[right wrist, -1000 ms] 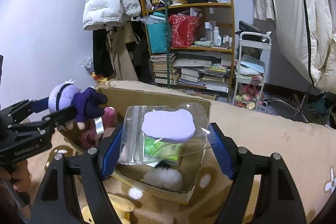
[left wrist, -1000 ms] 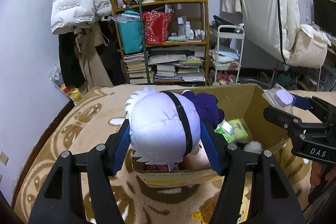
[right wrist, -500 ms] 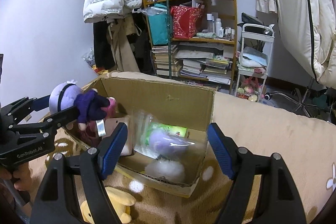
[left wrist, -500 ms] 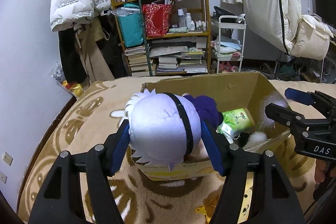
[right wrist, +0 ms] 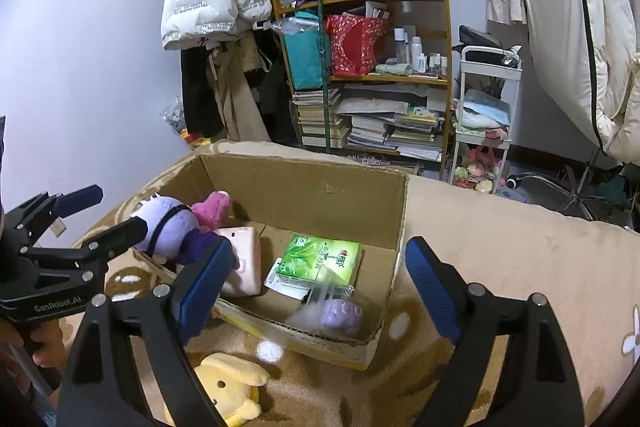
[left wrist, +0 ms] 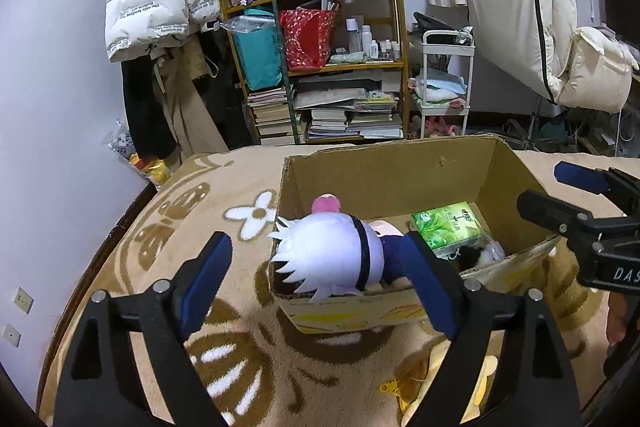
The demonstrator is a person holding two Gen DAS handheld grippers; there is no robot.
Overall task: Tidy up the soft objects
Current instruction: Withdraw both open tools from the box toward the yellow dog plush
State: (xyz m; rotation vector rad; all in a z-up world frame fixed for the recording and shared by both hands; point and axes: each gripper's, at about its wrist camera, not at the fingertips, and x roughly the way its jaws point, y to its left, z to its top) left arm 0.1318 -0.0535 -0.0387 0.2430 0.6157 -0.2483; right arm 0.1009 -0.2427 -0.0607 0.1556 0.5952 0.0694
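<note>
An open cardboard box (left wrist: 384, 179) stands on a beige patterned blanket. A white-haired plush doll (left wrist: 328, 259) lies in its near left corner, under my left gripper (left wrist: 320, 279). That gripper's jaws are opening and no pad presses on the doll. In the right wrist view, my right gripper (right wrist: 320, 283) is opening over the box (right wrist: 304, 191), with nothing between its pads. A clear bag with a lilac soft thing (right wrist: 340, 311) lies blurred in the near right corner. A green tissue pack (right wrist: 324, 259), a pink square cushion (right wrist: 240, 267) and a pink plush (right wrist: 212, 207) are inside too.
A yellow plush (right wrist: 228, 387) lies on the blanket in front of the box. Behind the box stand a wooden bookshelf (left wrist: 320, 67) and a white cart (left wrist: 444, 95). Jackets hang on the wall. A hand (right wrist: 44, 347) holds the left gripper.
Both grippers have opened. The white-haired doll has dropped from the left gripper into the box. The clear bag with the lilac thing has fallen from the right gripper into the box.
</note>
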